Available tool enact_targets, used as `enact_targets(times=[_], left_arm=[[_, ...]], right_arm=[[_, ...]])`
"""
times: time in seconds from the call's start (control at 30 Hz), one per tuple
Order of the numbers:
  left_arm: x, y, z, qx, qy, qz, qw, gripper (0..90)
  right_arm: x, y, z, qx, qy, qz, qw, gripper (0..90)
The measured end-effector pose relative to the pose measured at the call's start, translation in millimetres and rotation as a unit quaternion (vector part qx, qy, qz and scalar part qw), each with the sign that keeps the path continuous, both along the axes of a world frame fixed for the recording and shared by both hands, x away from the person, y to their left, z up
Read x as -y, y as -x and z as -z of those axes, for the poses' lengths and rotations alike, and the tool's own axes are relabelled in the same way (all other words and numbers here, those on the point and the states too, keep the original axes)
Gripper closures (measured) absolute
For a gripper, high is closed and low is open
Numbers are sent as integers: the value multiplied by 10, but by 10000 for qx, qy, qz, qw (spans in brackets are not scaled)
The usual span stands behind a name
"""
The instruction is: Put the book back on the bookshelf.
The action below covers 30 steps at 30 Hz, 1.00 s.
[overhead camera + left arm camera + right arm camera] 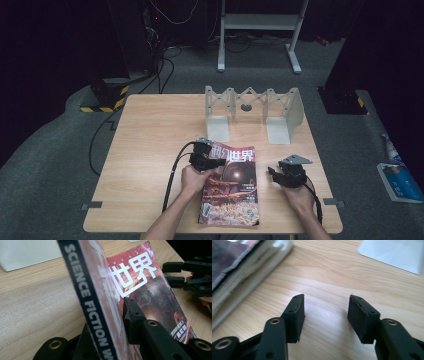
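A science fiction magazine with a red cover and white characters lies at the table's front middle. My left gripper is shut on its spine edge near the top left corner. In the left gripper view the dark blue spine stands between the jaws, lifted off the wood, with one pad pressed on the cover. To the right of the magazine, my right gripper rests low over the table. Its jaws stand open over bare wood, with the magazine's page edges to their left. That gripper also shows beyond the cover.
A pale grey folding rack stands on the wooden table at the back middle; its flat foot lies ahead of the right gripper. Cables and a metal stand sit on the floor behind, and a blue item lies at the right.
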<state>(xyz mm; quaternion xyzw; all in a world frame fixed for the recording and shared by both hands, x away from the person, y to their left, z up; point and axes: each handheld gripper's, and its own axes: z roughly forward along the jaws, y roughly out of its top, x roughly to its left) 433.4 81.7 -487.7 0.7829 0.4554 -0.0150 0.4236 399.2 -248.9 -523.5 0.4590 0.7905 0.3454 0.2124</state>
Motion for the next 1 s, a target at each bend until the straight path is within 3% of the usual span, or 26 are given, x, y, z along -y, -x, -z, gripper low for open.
enact_targets(times=[0.17, 0.4, 0.53, 0.73, 1.0], left_arm=[[-7, 14, -38, -22, 106, -5, 9999, 784], [-8, 41, -98, -35, 259, -25, 9997, 799], [14, 51, -176, 29, 209, 34, 9998, 807], [43, 74, -278, 88, 411, 106, 9991, 825], [32, 99, -325, 62, 520, 132, 9985, 833]], right_arm=[[116, 57, 83, 368, -138, 165, 9991, 399], [126, 53, 98, 403, -212, 186, 9988, 400], [125, 57, 100, 411, -211, 200, 9987, 400], [125, 60, 102, 423, -212, 189, 9987, 405], [129, 58, 107, 449, -227, 184, 9986, 411]])
